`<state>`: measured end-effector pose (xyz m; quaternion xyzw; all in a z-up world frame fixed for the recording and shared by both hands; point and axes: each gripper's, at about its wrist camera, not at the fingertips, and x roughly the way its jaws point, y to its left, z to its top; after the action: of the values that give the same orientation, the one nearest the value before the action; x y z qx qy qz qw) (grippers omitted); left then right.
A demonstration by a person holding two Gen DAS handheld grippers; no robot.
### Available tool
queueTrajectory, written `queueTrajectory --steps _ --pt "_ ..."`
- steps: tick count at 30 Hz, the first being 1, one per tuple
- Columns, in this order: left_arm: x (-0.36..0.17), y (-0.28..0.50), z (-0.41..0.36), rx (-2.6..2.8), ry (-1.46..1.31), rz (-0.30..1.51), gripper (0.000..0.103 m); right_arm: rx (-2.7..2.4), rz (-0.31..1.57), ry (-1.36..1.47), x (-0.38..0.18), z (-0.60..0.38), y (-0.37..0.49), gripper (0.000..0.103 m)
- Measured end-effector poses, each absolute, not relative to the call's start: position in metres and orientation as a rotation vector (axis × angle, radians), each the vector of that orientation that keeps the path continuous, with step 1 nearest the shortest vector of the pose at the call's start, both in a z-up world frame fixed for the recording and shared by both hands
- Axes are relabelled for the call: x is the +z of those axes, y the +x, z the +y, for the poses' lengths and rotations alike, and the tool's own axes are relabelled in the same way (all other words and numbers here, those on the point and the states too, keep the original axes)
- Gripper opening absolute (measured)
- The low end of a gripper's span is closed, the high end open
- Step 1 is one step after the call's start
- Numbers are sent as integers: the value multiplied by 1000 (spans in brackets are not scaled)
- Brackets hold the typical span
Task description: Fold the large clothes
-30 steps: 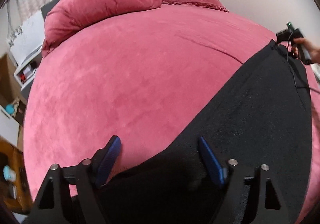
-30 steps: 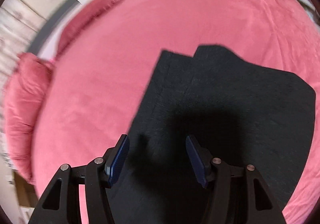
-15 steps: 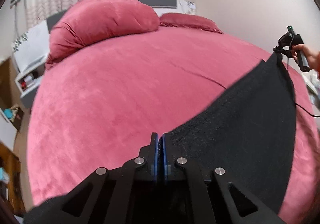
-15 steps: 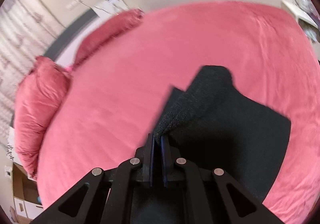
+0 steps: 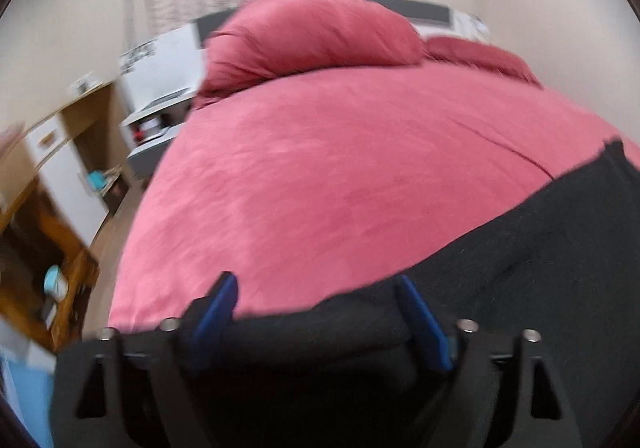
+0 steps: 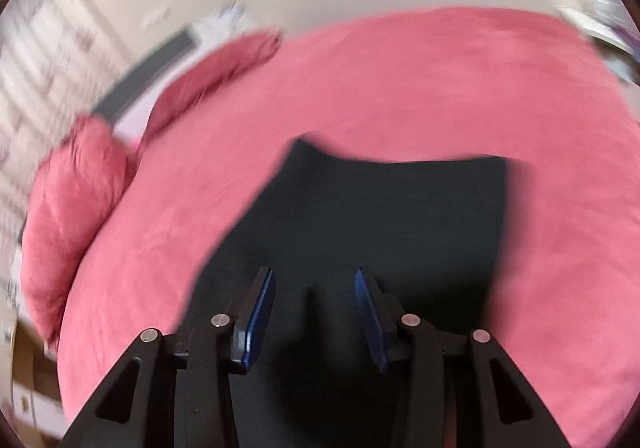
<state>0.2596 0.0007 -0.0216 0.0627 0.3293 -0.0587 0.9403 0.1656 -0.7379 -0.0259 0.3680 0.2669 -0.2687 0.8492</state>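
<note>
Black cloth, one piece of it, is what you have laid out on the pink bedspread (image 6: 400, 88): the black garment (image 6: 380, 216) lies flat and smooth, its far edge nearly straight with a small peak at the far left corner. From your left wrist view the same garment (image 5: 540, 268) fills the lower right, its edge running diagonally across the bed, with a soft fold bunched just ahead of the fingers. Your left gripper (image 5: 316, 312) is spread wide, blue pads apart, nothing between them (the fold sits under the gap, not pinched). Your right gripper (image 6: 314, 312) is parted too, both blue pads clear of each other, hovering over the near part of the garment. Count it up: one garment, two grippers, two pink pillows (image 5: 312, 36) at the head of the bed. Both views are motion-blurred, so the weave is hard to read.
</note>
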Motion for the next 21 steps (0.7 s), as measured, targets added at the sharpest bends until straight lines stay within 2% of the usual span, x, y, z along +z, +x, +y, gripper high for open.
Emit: queueTrajectory --steps 3,5,9,13,14,15,16,17,19,21 --pt "-28 245 18 -50 63 697 88 -615 603 806 -51 -739 111 61" --pt "-24 235 25 -31 51 708 88 -558 605 915 -75 -747 92 61" --pt "-15 196 46 -34 -62 729 81 -354 441 1080 -85 -756 97 61" --pt "-21 140 78 27 -219 766 81 -326 443 1163 -103 -766 142 61" --pt "-21 130 85 54 -258 767 80 -356 431 1175 -105 -767 151 68" --pt "-23 116 96 78 -329 753 80 -373 392 1178 -104 -765 162 83" --pt "-25 103 106 101 -416 735 80 -376 367 1156 -100 -760 167 89" --pt "-26 100 108 99 -441 734 80 -389 373 1120 -95 -758 174 90" --pt "-23 103 103 103 -413 755 80 -385 379 1066 -94 -756 174 86" --pt "-19 106 98 112 -394 766 80 -342 300 1108 -97 -756 159 82"
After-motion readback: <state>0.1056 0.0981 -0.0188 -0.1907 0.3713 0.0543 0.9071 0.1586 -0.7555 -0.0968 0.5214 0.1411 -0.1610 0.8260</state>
